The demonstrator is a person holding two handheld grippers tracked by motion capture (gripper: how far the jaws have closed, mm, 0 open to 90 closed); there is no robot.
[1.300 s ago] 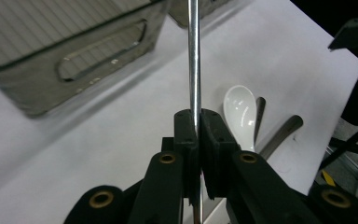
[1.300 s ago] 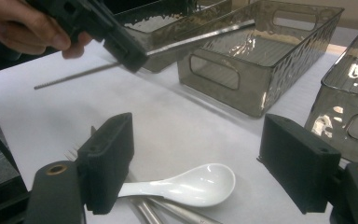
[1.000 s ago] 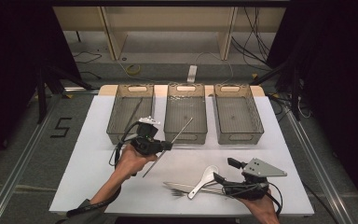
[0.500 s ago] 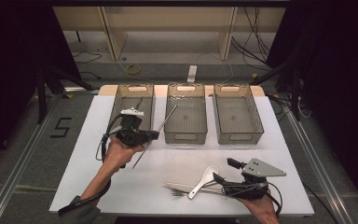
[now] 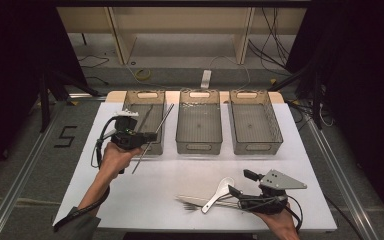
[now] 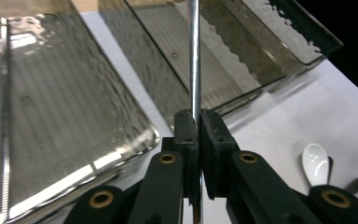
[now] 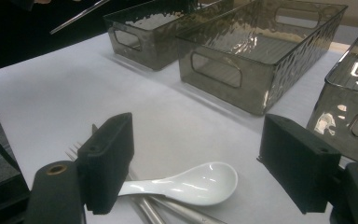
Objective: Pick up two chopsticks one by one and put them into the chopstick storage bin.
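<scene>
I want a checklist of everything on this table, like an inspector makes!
Surface: white table, mostly bare.
Job's things: metal chopstick held over the left bin, which has another chopstick inside; middle bin and right bin look empty; white spoon and fork at the front.
Clutter: nothing seen.
Grippers: left gripper shut on the chopstick; right gripper open around the spoon.
Cables: black cable trails from the left gripper.
Surroundings: dark floor, wooden shelf behind.

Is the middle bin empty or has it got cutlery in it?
Empty: the middle bin shows only its bare ribbed floor in the high view.
</scene>
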